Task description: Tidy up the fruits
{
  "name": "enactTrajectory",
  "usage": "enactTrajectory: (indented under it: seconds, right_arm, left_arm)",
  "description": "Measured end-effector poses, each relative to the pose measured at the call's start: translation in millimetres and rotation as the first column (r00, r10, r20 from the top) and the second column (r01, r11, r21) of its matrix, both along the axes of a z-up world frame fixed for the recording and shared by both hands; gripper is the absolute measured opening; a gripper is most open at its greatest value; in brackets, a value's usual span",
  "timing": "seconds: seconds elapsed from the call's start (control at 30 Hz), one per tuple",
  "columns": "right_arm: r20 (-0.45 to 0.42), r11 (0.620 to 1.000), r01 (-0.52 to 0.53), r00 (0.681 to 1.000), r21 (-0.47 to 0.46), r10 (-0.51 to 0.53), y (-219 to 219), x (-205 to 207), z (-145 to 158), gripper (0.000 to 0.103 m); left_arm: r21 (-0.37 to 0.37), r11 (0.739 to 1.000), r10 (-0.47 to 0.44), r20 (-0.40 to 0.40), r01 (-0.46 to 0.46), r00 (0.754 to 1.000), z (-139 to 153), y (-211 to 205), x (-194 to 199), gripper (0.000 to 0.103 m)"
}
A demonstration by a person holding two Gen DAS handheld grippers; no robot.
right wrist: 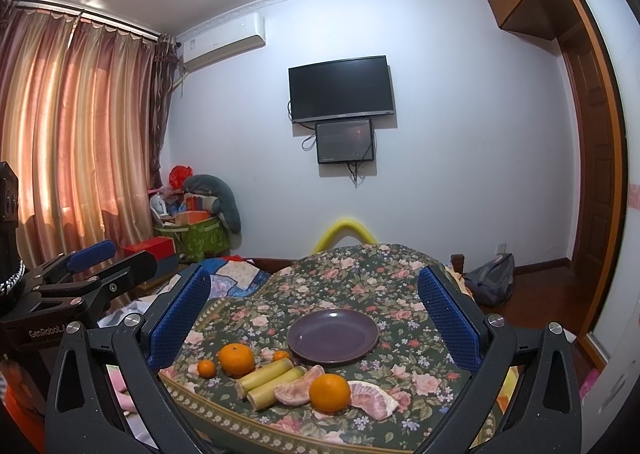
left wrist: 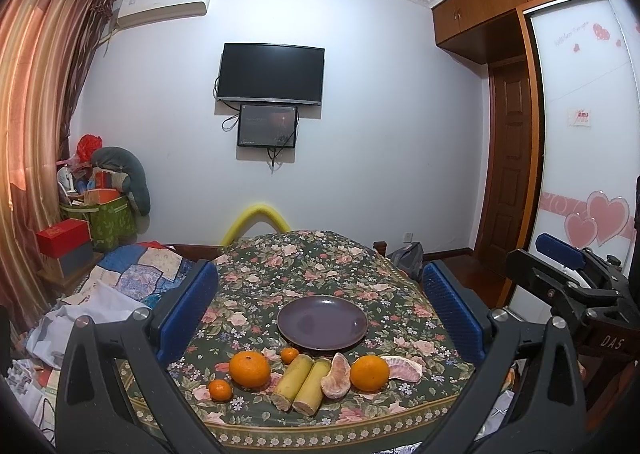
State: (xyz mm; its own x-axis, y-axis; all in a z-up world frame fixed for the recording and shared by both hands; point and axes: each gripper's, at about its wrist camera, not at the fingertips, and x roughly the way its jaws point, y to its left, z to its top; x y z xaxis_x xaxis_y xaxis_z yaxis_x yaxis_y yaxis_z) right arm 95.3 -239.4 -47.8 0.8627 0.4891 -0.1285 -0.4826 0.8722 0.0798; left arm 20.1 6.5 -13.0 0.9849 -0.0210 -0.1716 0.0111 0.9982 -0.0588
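A: So, where does the fruit sit?

B: In a row along the near edge of the desk covered with a dark green floral cloth [left wrist: 320, 270]. The round, empty, purple ceramic plate [left wrist: 322, 322] lies just behind that row.

A: Go through the row, left to right.

B: A small orange tangerine [left wrist: 220, 390] at the far left, then a large orange [left wrist: 249, 368]. Behind them, near the plate's rim, sits another small tangerine [left wrist: 289, 355]. Next come two yellow-green cut sugarcane-like stalks [left wrist: 303, 382], lying side by side and touching, their cut ends toward the camera. Then a peeled pink pomelo segment [left wrist: 336, 376], a second large orange [left wrist: 369, 372] touching it, and a second peeled pomelo segment [left wrist: 402, 368] at the right end.

A: And the grippers?

B: The left gripper [left wrist: 320, 310] hangs above the near edge of the desk, its blue-padded jaws spread wide with nothing between them; the plate and fruit show through the gap. The right gripper [right wrist: 316, 322] is the same: jaws wide apart, holding nothing, clear of the fruit.

A: Do they see each other?

B: Yes, each shows at the edge of the other's view, the right one at the left camera's right side and the reverse.

A: Anything behind?

B: A black wall-mounted television [right wrist: 342, 89] with a smaller dark screen [right wrist: 345, 141] just below it, and striped pink curtains [right wrist: 76, 125] at the left
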Motion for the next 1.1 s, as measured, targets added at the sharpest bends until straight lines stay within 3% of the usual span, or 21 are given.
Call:
enactTrajectory:
  seconds: [0.3,0.53,0.67,0.9,1.1]
  right_arm:
    - [-0.054,0.999,-0.005,0.999,-0.045,0.003,15.4,16.1,-16.0,0.103]
    - [-0.133,0.994,-0.008,0.991,-0.109,-0.007,24.0,40.6,-43.6,0.103]
    - [-0.199,0.989,-0.007,0.980,-0.149,-0.023,29.1,60.0,-62.6,0.103]
    - [-0.305,0.980,-0.034,0.952,-0.196,-0.028,40.0,89.5,-92.2,0.103]
    - [-0.406,0.969,-0.075,0.914,-0.233,-0.027,48.5,114.7,-123.0,0.095]
  left_arm:
    - [0.028,0.999,0.025,-0.049,-0.024,0.998,-13.1,9.8,14.5,0.103]
    - [0.027,0.998,0.063,-0.133,-0.060,0.989,-34.3,36.8,43.8,0.103]
    - [0.042,0.996,0.089,-0.205,-0.082,0.975,-52.3,52.9,64.4,0.088]
    - [0.018,0.997,0.083,-0.338,-0.081,0.937,-87.8,80.1,97.0,0.077]
    - [-0.015,0.999,0.039,-0.440,-0.050,0.897,-121.3,91.1,126.1,0.065]
